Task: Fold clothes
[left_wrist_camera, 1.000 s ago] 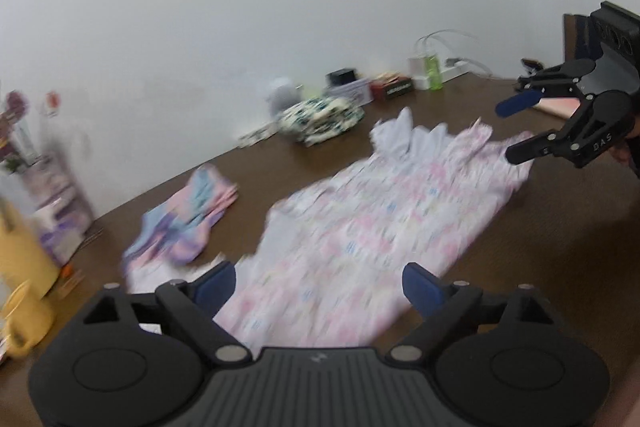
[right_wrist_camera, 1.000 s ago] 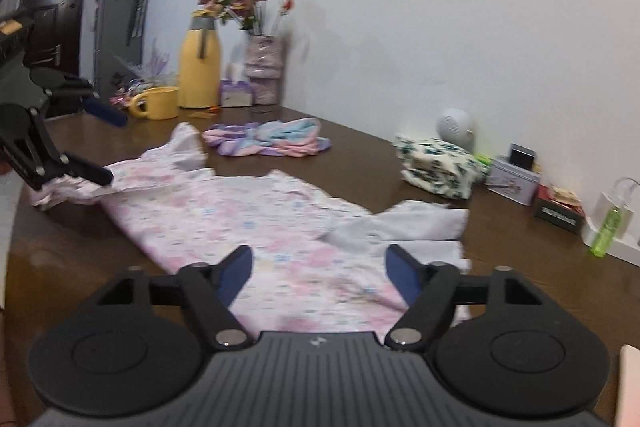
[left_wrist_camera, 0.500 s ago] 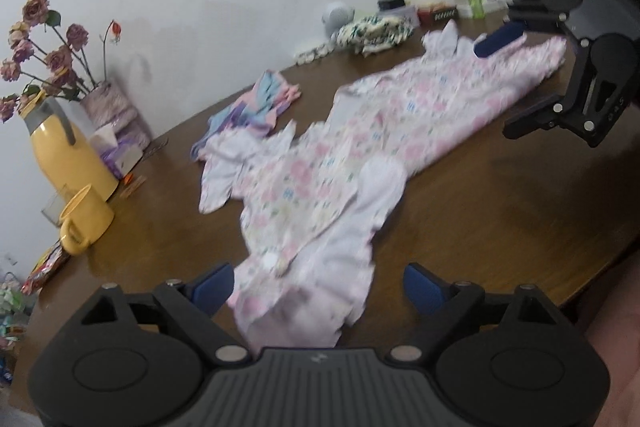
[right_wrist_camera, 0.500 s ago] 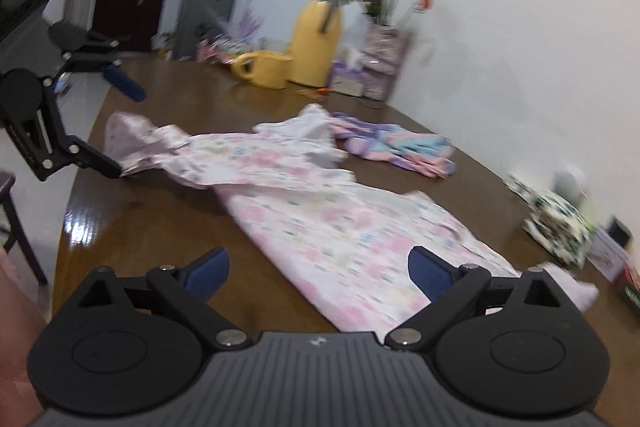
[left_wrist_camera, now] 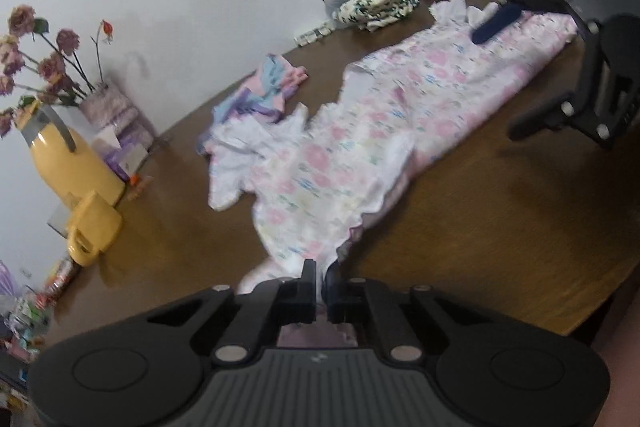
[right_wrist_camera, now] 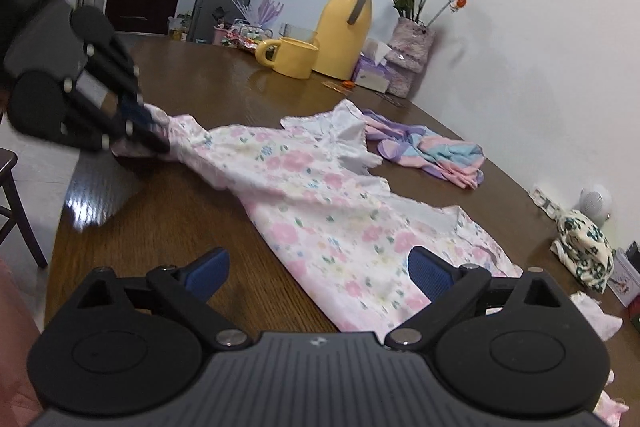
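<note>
1. Left wrist view: the left hand-held gripper (left_wrist_camera: pixel 321 277) has its fingers pressed together on one end of the floral garment (left_wrist_camera: pixel 360 139), at the near edge of the brown worktop (left_wrist_camera: pixel 500 227).
2. From that pinched end the garment stretches away across the worktop toward the right hand-held gripper (left_wrist_camera: pixel 508 79), whose fingers stand apart, one over the far end of the cloth and one over bare wood.
3. Right wrist view: the right hand-held gripper (right_wrist_camera: pixel 318 273) is spread wide, with the garment's edge lying between and just ahead of its blue pads (right_wrist_camera: pixel 430 273).
4. A folded pastel cloth (right_wrist_camera: pixel 432 151) lies beside the garment, toward the wall; a dark-patterned bundle (right_wrist_camera: pixel 584 247) sits further along.
5. A yellow mug (right_wrist_camera: pixel 292 57) and yellow jug (right_wrist_camera: pixel 346 27) stand well apart from the garment.
6. Small boxes by the wall carry print, too blurred to read.
</note>
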### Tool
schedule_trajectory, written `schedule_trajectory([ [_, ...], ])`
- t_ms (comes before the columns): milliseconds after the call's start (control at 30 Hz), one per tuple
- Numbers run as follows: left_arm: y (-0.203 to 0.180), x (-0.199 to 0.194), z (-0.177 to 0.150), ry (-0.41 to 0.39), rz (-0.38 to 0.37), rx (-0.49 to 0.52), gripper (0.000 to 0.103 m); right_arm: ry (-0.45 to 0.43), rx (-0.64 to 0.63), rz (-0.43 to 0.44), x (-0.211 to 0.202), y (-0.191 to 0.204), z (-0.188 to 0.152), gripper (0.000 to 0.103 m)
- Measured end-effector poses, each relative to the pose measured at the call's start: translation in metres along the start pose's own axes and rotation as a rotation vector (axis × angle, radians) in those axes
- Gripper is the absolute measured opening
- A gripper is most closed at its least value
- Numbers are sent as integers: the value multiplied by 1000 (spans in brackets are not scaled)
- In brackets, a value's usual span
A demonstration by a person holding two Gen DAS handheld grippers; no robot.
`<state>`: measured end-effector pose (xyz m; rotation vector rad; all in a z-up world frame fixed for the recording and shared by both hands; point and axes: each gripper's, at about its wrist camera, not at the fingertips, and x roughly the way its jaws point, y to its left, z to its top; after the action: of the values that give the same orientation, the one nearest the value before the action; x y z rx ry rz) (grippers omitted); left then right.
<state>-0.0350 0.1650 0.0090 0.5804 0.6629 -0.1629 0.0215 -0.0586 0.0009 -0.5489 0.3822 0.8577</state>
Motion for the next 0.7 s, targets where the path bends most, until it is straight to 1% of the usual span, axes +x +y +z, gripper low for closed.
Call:
schedule_trajectory([
  [100, 16, 6, 21, -8, -1, 31, 4, 18, 5, -9, 4, -4, -5, 97],
  [167, 30, 21, 34, 18, -10, 33, 5, 27, 17, -17, 6, -6, -9, 97],
  [200, 36, 29, 40, 35, -14, 30, 8, 30, 29, -20, 7, -8, -10, 97],
  [267, 49, 49, 48, 80, -30, -1, 9, 38, 56, -22, 7, -11, -15, 97],
  [400, 65, 82, 52, 168, -69, -48, 17, 56, 121, -9, 7, -20, -23, 97],
  [500, 69, 98, 46, 218, -70, -68, 20, 65, 183, 8, 8, -29, -28, 96],
  [533, 71, 99, 44, 219, -70, -76, 21, 67, 206, 15, 8, -32, -30, 95],
  [567, 73, 100, 43, 221, -70, -83, 23, 68, 223, 17, 8, -35, -32, 95],
  [633, 75, 97, 40, 223, -57, -82, 36, 71, 250, 18, 8, -39, -34, 95],
  [700, 75, 92, 39, 222, -40, -72, 46, 69, 268, 21, 8, -42, -36, 95],
])
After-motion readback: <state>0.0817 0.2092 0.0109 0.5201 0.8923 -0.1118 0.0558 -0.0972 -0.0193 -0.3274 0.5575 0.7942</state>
